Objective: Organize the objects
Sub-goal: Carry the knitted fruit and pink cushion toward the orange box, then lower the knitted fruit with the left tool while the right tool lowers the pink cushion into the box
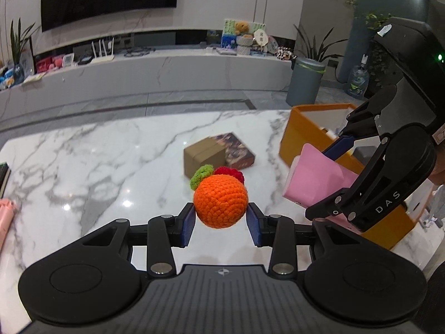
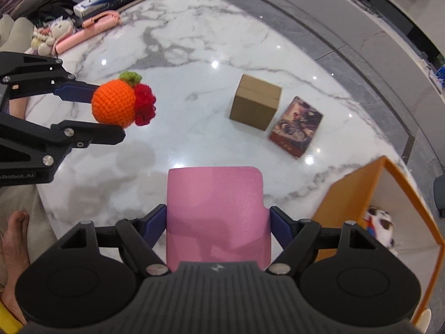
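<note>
Now the left gripper (image 1: 221,218) is pinching the crocheted orange (image 1: 220,201) above the marble table (image 1: 97,161), while the right gripper (image 2: 218,222) is clamping a pink box (image 2: 217,211) beside the orange bin (image 2: 358,192), near the cardboard box (image 2: 256,101).

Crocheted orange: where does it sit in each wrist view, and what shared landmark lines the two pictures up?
Left wrist view: crocheted orange at lower centre, clamped in the left gripper.
Right wrist view: crocheted orange at left, above mid-height, in that same gripper.
Shared landmark: the cardboard box on the marble table.
</note>
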